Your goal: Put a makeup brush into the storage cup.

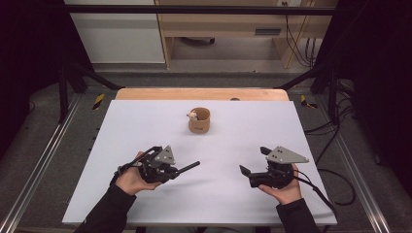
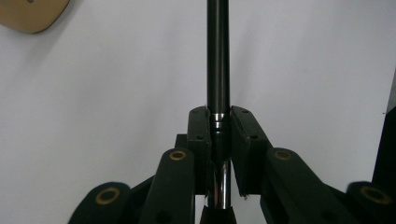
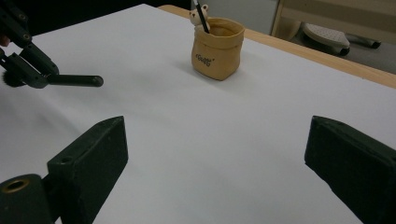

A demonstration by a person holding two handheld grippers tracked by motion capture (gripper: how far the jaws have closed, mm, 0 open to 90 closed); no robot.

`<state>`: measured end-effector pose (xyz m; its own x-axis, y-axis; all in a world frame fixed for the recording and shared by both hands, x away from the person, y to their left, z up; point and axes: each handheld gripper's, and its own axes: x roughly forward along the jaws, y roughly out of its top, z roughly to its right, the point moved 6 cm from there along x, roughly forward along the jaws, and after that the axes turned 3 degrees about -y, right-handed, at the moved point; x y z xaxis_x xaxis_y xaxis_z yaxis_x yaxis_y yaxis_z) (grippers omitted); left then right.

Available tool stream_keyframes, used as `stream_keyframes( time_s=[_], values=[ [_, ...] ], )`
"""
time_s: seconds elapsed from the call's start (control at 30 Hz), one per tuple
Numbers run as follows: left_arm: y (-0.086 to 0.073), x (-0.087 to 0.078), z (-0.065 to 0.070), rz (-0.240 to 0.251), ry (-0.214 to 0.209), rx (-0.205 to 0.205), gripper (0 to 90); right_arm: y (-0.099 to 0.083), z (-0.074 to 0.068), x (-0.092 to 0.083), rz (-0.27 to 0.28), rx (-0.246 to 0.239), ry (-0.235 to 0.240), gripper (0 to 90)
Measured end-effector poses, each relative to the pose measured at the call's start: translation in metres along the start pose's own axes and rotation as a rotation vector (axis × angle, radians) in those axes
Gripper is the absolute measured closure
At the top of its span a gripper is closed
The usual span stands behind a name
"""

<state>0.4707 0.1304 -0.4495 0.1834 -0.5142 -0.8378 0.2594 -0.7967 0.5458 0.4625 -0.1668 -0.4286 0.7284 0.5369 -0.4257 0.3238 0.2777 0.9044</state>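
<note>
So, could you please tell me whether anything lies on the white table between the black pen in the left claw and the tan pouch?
Nothing visible does. The left claw holds the black pen, and bare white table separates it from the tan pouch.

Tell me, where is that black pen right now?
In the high view the black pen sits clamped in the left tool at the table's near left, its tip pointing right, well short of the tan pouch.
</note>
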Motion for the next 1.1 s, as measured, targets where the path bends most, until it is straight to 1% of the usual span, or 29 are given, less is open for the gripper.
stream_keyframes(
  time_s=[0.03, 0.13, 0.2, 0.23, 0.37, 0.5, 0.67, 0.8, 1.1],
  values=[
    [0.001, 0.0, 0.001, 0.0, 0.003, 0.004, 78.6, 0.0, -0.001, 0.001, -0.003, -0.006, 0.002, 6.4],
    [0.003, 0.002, 0.004, 0.002, -0.009, 0.008, 78.6, 0.001, -0.005, 0.003, -0.013, -0.016, 0.012, 6.4],
    [0.004, 0.002, 0.005, 0.004, -0.014, 0.011, 78.6, 0.003, -0.007, 0.005, -0.019, -0.033, 0.015, 6.5],
    [0.005, 0.003, 0.007, 0.004, -0.024, 0.014, 78.6, 0.004, -0.009, 0.005, -0.02, -0.038, 0.018, 6.6],
    [0.007, 0.004, 0.009, 0.008, -0.021, 0.023, 78.6, 0.009, -0.014, 0.007, -0.017, -0.054, 0.025, 6.8],
    [0.01, 0.004, 0.011, 0.021, -0.034, 0.028, 78.6, 0.014, -0.019, 0.009, -0.015, -0.071, 0.035, 6.8],
    [0.013, 0.004, 0.013, 0.019, -0.038, 0.039, 78.6, 0.02, -0.024, 0.01, -0.024, -0.097, 0.039, 6.8],
    [0.015, 0.004, 0.014, 0.019, -0.048, 0.039, 78.6, 0.025, -0.027, 0.012, -0.034, -0.116, 0.045, 6.8],
    [0.02, 0.004, 0.017, 0.004, -0.046, 0.056, 78.6, 0.036, -0.038, 0.016, -0.056, -0.176, 0.073, 7.1]
  ],
)
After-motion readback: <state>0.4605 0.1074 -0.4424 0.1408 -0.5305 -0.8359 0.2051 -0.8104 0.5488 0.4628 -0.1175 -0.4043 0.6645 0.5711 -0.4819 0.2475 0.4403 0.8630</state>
